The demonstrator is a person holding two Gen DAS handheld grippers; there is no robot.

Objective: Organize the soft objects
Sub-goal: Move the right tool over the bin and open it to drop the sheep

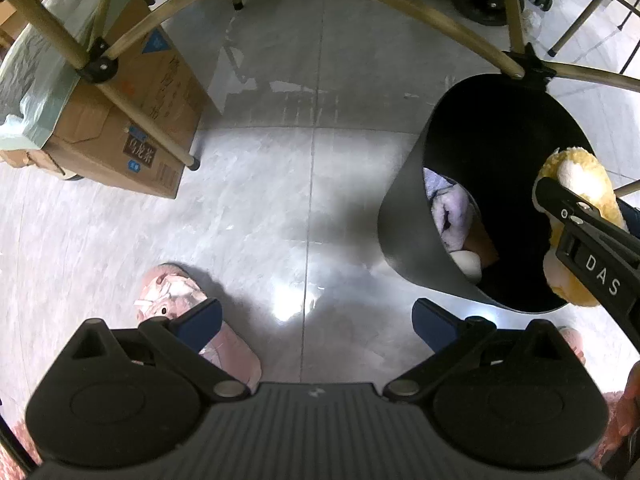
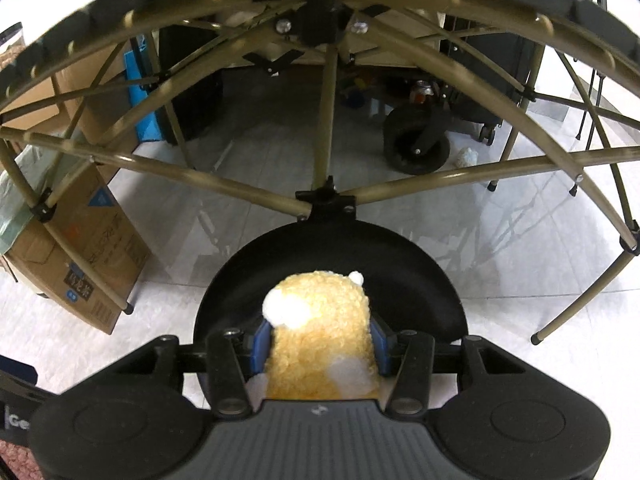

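Observation:
A yellow plush toy (image 2: pixel 320 332) with white patches is clamped between the blue pads of my right gripper (image 2: pixel 318 344), which hangs over the mouth of a black bin (image 2: pixel 424 276). In the left wrist view the same yellow plush toy (image 1: pixel 580 200) and right gripper (image 1: pixel 560 208) hover over the black bin (image 1: pixel 404 216), where a pale lilac soft toy (image 1: pixel 452 212) and a white one (image 1: pixel 468 264) lie. My left gripper (image 1: pixel 316 320) points straight down at the bare floor, open and holding nothing. A pink fluffy slipper (image 1: pixel 176 300) lies under its left finger.
A folding table's tan metal legs (image 2: pixel 328 120) arch over the bin. A cardboard box (image 1: pixel 132 120) with a plastic liner stands at the left. A wheeled cart (image 2: pixel 420 144) and tripod legs (image 2: pixel 592 56) stand behind. More pink fabric (image 1: pixel 624 412) shows at the lower right.

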